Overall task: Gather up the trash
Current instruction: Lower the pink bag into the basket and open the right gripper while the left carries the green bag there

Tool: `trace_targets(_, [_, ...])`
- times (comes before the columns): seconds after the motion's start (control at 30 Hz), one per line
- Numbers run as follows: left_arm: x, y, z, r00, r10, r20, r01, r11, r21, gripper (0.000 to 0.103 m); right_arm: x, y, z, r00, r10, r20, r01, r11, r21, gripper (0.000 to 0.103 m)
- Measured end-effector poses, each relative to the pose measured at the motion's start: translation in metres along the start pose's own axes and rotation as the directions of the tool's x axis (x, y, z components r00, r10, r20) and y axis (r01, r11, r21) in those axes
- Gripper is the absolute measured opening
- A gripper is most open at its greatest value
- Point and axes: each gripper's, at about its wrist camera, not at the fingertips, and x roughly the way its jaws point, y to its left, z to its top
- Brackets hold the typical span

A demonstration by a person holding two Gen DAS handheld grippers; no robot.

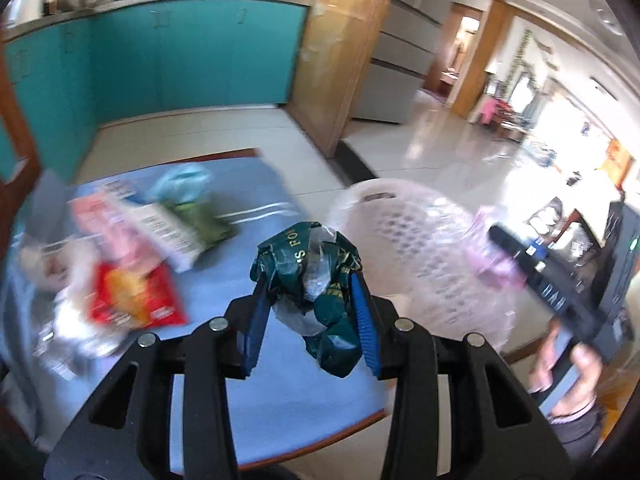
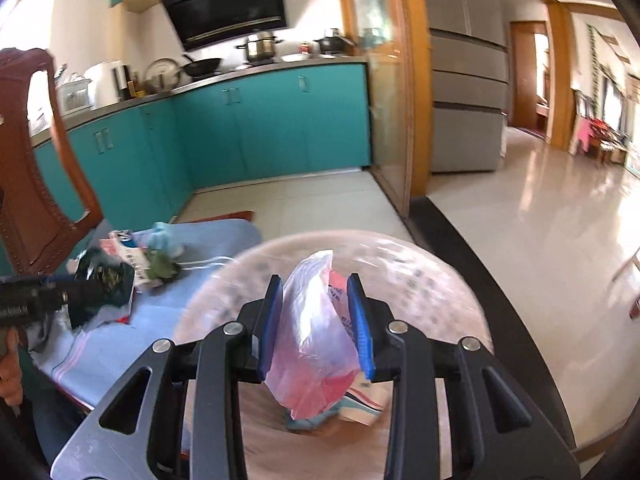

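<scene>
We see a table (image 1: 280, 392) covered with a blue cloth (image 1: 256, 184), and a pale pink perforated basket (image 1: 420, 240) at its right end. Left of the basket, a red snack packet (image 1: 136, 300), a pink-and-white wrapper (image 1: 160, 228) and a green wrapper (image 1: 200, 220) lie on the cloth, blurred.

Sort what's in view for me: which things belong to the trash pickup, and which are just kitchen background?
Job:
- dark green wrapper, held in left gripper
- pink plastic bag, held in right gripper
- pale perforated basket
- red snack packet and other wrappers on the blue tablecloth

Background:
- teal cabinets
- wok
- steel pot
- wooden chair
- fridge
</scene>
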Motion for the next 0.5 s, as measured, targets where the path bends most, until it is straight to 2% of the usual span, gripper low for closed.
trace_targets(0.13, [0.029,-0.039,0.010,0.991,-0.127,-0.047,0.129,0.990,0.056,0.041,-0.006,-0.028,-0.009,0.999,-0.034,-0.009,0.034,0.998,0.054,0.033])
trace_targets(0.27, [0.058,-0.066,0.006,0.979,-0.177,-0.104,0.187,0.978,0.092,0.044,-0.008,-0.042,-0.019,0.999,-0.047,-0.025,0.049,0.995,0.091,0.033])
trace_targets(0.3, [0.065,-0.070,0.004,0.976,-0.183,-0.116,0.195,0.976,0.099,0.049,-0.007,-0.042,-0.020,0.998,-0.047,-0.028,0.050,0.994,0.092,0.033])
trace_targets(0.37, [0.069,-0.072,0.000,0.976,-0.174,-0.127,0.188,0.977,0.102,0.075,-0.005,-0.042,-0.022,0.998,-0.044,-0.035,0.047,0.994,0.095,0.034])
trace_targets(0.5, [0.051,-0.052,0.000,0.989,-0.129,-0.073,0.135,0.987,0.085,0.080,0.005,-0.033,-0.023,0.998,-0.019,-0.055,0.024,0.995,0.095,0.037])
